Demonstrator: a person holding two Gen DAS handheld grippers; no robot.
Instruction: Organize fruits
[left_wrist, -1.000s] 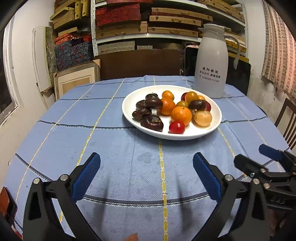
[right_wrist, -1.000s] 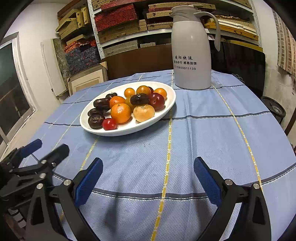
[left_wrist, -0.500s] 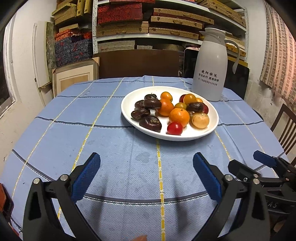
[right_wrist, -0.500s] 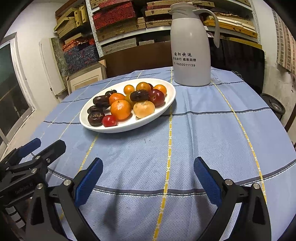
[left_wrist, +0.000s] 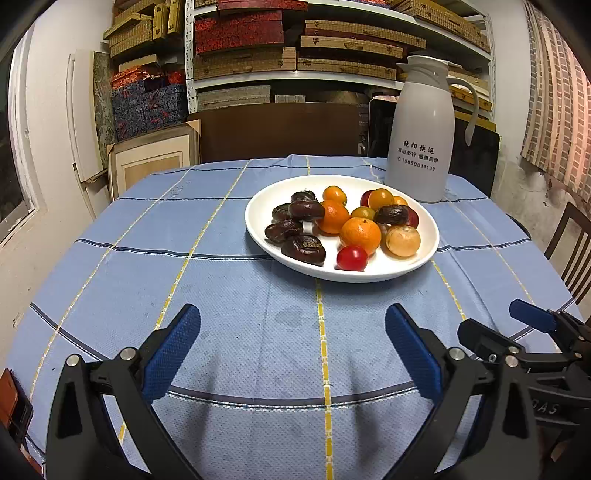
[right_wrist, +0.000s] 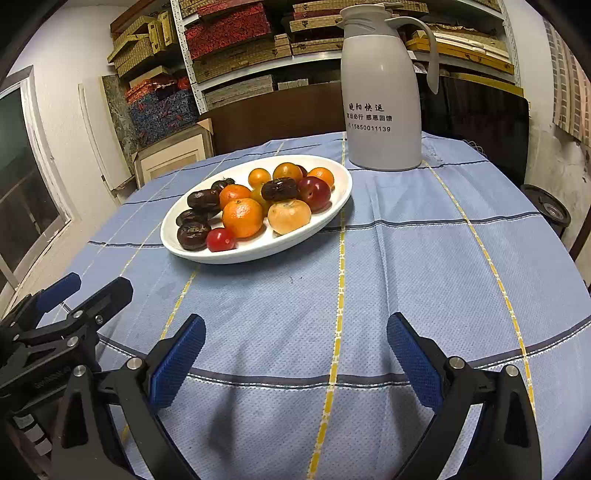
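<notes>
A: Item one, contents?
B: White plate (left_wrist: 258, 225), oval, on the blue checked tablecloth (left_wrist: 236, 325). Holds a large orange (left_wrist: 360, 230), a second orange (left_wrist: 332, 216) behind it, a red cherry tomato (left_wrist: 351, 257) at the near rim, a pale yellow-brown fruit (left_wrist: 402, 240) to its right, dark wrinkled dates (left_wrist: 303, 249) grouped on the left side, small orange-yellow fruits at the back, and a red plum (right_wrist: 314, 192) partly under another date.

A: Position of plate?
B: Middle of the table, toward the far side, well apart from both tools.

A: Tools?
B: Left gripper (left_wrist: 291, 349): blue-padded jaws spread wide, nothing between them, above bare cloth at the near edge. Right gripper (right_wrist: 295, 352): likewise spread wide, holding nothing. The two sit side by side; each shows at the edge of the other's view.

A: Surroundings?
B: White thermos jug (left_wrist: 419, 133) with printed lettering, just behind the plate, right. Shelves of stacked boxes (left_wrist: 251, 33) beyond the table. Wooden chair (left_wrist: 569, 243) at far right.
</notes>
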